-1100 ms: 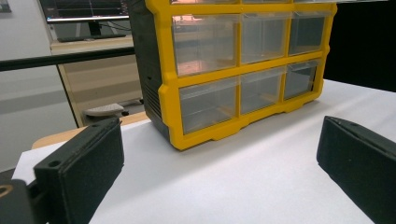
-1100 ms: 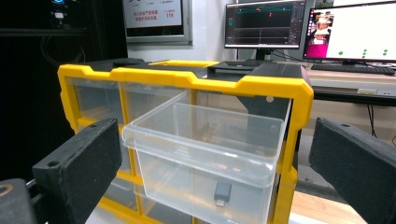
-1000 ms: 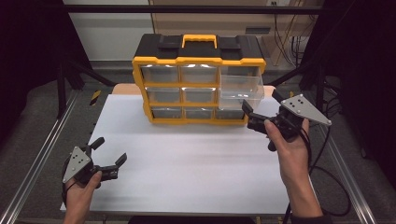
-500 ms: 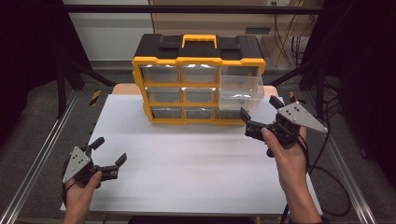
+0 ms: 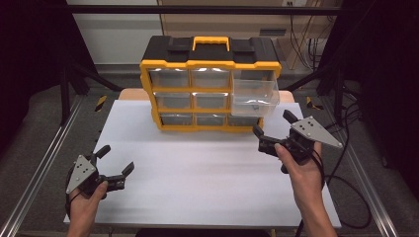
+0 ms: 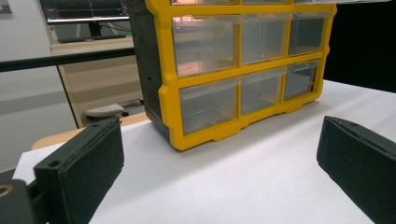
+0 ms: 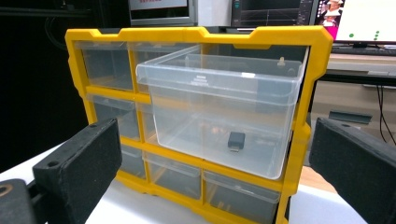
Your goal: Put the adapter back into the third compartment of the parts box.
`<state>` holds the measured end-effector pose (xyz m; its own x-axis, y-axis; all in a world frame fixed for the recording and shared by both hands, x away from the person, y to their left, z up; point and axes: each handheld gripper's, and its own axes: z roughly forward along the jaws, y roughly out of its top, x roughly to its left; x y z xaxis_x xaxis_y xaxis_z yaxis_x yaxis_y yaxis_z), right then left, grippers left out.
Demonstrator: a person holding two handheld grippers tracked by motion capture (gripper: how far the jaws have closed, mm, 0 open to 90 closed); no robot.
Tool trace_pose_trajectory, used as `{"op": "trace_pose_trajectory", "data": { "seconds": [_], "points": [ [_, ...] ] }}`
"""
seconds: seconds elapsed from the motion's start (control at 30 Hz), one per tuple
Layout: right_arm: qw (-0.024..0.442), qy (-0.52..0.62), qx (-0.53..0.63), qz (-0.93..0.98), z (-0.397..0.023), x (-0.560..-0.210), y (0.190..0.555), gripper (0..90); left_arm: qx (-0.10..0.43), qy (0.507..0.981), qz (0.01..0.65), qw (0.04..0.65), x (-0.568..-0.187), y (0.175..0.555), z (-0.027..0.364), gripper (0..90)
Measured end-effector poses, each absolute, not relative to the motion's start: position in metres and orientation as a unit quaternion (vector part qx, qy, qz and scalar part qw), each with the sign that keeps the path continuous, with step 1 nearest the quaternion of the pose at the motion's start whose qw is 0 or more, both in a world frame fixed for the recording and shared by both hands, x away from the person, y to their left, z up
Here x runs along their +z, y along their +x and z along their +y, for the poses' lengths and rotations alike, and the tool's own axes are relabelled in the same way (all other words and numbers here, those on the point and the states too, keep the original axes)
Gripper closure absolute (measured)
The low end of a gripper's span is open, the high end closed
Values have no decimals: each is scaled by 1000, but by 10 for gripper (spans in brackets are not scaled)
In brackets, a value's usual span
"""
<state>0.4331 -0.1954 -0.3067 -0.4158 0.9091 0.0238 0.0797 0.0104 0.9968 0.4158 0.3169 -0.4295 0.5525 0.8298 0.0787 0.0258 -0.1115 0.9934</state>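
A white table top (image 5: 197, 173) fills the middle of the high view, with a dark floor and metal rails on either side and pale cabinets and hanging cables behind.

The right gripper (image 5: 276, 131) has its jaws spread wide with nothing between them; it hovers above the table, just in front of the right end of the organizer and below the drawer that sticks out. In the right gripper view the two black pads (image 7: 79, 163) stand far apart at the lower corners, and between them the pulled-out clear drawer (image 7: 219, 112) faces the camera. It sits in the top row at the right-hand column of the yellow and black organizer (image 7: 317, 60) and projects well forward of the frame. On its floor lies a small black block (image 7: 236, 140), toward the front. The right hand (image 5: 301, 173) grips the tool from below, with the grey three-cornered plate (image 5: 316, 131) on top and a cable trailing off to the right.

The left gripper (image 5: 117, 165) is also wide open and holds nothing. It rests low near the near-left corner of the table, well apart from the organizer, held by the left hand (image 5: 86, 205). In the left gripper view its pads frame the bare white surface and the organizer's left side, where the clear drawers in view sit flush in the yellow frame.

On top of the organizer is a yellow carry handle (image 5: 211, 42) set in a black lid.
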Motion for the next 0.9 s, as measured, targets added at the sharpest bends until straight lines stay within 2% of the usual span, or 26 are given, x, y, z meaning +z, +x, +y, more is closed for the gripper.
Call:
{"op": "trace_pose_trajectory", "data": {
  "seconds": [0.9],
  "points": [
    [340,417,566,625,-197,-332,430,56,345,661,324,582,-430,416,317,5]
  ]
}}
